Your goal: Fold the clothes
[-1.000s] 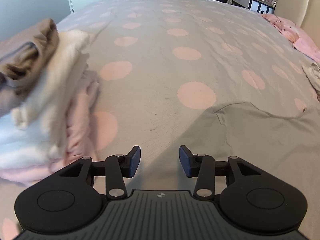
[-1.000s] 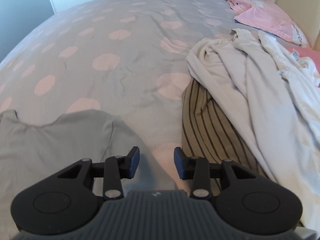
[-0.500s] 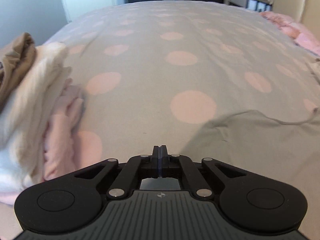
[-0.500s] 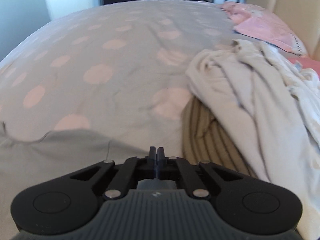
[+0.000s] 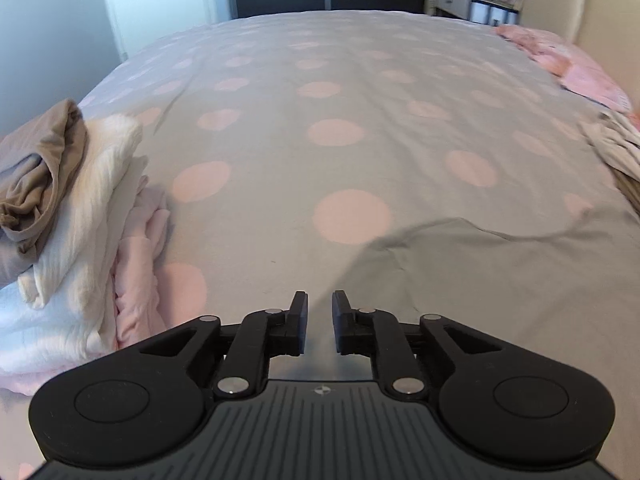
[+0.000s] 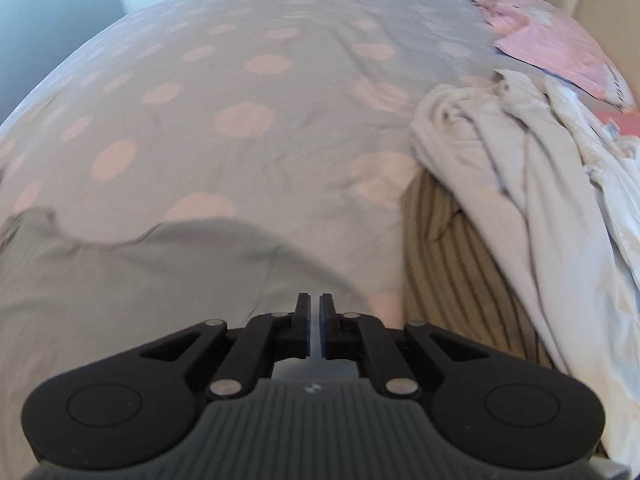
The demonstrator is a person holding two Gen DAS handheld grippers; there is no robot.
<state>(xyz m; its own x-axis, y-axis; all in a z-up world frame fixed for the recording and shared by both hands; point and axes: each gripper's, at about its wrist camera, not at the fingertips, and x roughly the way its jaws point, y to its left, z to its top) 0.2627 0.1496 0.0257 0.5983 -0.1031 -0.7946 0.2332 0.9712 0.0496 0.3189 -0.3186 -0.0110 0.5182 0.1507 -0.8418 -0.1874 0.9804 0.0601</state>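
Observation:
A grey T-shirt lies flat on the bed with the pink-dotted cover; it also shows in the right wrist view. My left gripper is open by a small gap, empty, above the shirt's left edge. My right gripper stands over the shirt's right part, its jaws apart by a narrow slit with nothing between them. The shirt's near part is hidden under both grippers.
A stack of folded clothes, brown, white and pink, sits at the left. A pile of unfolded clothes, cream over brown-striped, lies at the right. Pink pillows and a headboard are at the far right.
Both grippers were open a second ago, shut half a second ago, and have now parted again, the left more than the right. The shirt's near edge has shifted slightly.

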